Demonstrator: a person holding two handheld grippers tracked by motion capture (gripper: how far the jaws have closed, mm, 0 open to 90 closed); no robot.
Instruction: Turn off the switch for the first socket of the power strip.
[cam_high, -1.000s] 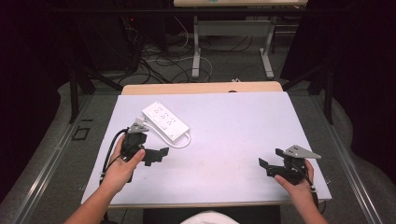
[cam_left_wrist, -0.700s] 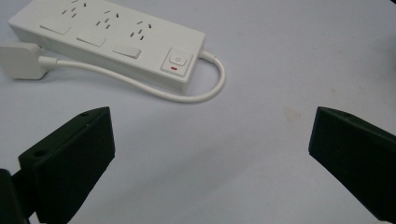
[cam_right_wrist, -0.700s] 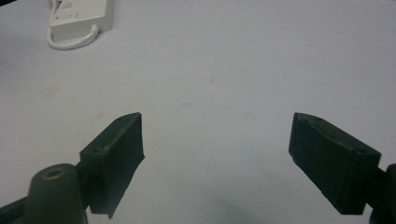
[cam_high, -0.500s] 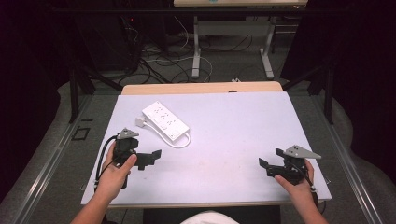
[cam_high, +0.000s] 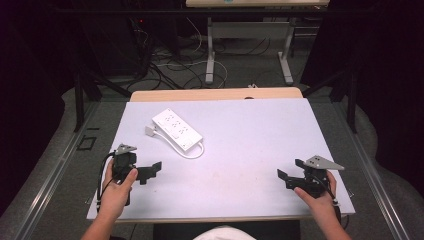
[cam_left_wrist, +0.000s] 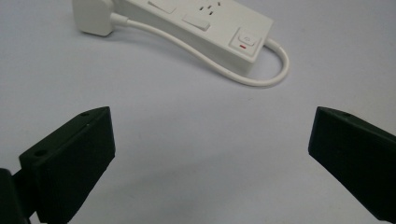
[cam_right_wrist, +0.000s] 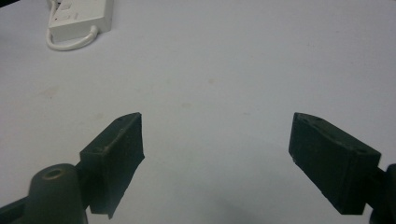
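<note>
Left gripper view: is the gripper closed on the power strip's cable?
No, the left gripper stands wide open over bare table, and the white power strip with its cable lies beyond it, untouched.

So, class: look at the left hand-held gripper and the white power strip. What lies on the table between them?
Nothing: in the left gripper view, bare white table runs from the open left hand-held gripper up to the power strip and its looped cord.
</note>
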